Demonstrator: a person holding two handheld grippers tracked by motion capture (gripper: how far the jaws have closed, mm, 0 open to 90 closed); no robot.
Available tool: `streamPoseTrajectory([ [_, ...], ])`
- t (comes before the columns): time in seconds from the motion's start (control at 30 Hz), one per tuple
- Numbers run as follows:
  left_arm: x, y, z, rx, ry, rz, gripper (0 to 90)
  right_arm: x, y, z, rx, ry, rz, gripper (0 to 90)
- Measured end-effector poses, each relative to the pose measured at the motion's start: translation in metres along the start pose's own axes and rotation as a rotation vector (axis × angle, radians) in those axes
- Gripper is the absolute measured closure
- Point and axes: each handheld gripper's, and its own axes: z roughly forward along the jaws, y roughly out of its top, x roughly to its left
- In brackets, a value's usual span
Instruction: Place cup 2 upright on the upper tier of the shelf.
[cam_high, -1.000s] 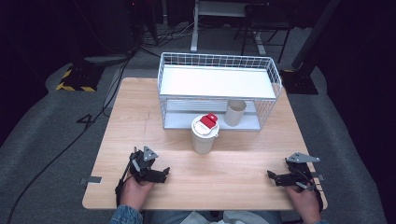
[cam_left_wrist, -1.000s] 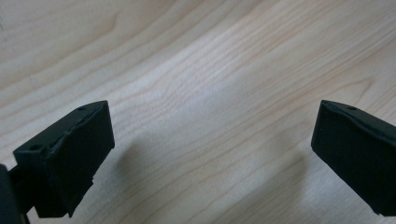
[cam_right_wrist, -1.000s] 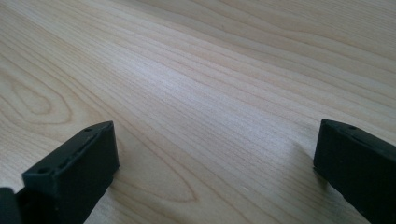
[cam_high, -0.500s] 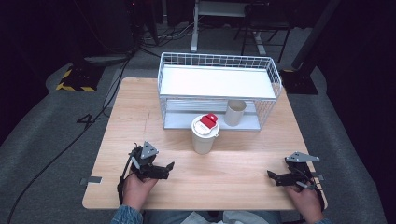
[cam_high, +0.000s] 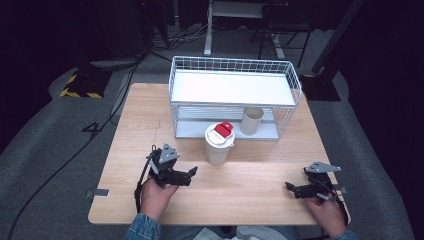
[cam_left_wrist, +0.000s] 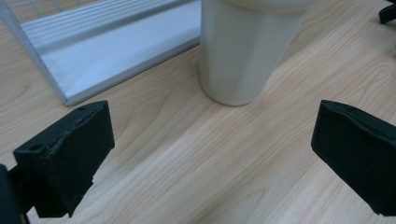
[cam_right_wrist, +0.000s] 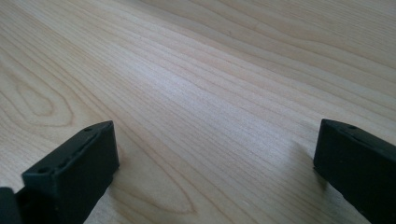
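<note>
Wooden surface (cam_high: 250, 185), lidded cup (cam_high: 219, 144) mid-frame before the wire rack (cam_high: 232, 102); my left hand-held gripper (cam_high: 186, 176) gapes wide just beside it. Come in crooked, it tips.

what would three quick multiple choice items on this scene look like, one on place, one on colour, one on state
1. Where does the lidded cup stand?
A. on the table in front of the wire rack
B. on the rack's top shelf
C. on the floor

2. What colour is the flap on the cup's lid?
A. blue
B. red
C. green

3. How are the left tongs?
A. shut on the cup
B. open, holding nothing
C. shut on the rack

Answers: 1 A, it rests on the wood before the rack. 2 B, the flap shows red. 3 B, the jaws stand wide apart short of the cup.
</note>
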Motion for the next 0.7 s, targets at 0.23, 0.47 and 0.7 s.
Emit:
streamPoseTrajectory([
  [0.23, -0.007, 0.01, 0.008, -0.07, -0.056, -0.01, 0.0, 0.0, 0.0, 0.0, 0.0, -0.002, 0.0, 0.0],
  [0.47, -0.014, 0.018, 0.021, -0.133, -0.086, 0.003, 0.0, 0.0, 0.0, 0.0, 0.0, -0.002, 0.0, 0.0],
  [0.7, -0.02, 0.026, 0.034, -0.188, -0.133, 0.029, 0.0, 0.0, 0.0, 0.0, 0.001, -0.002, 0.0, 0.0],
])
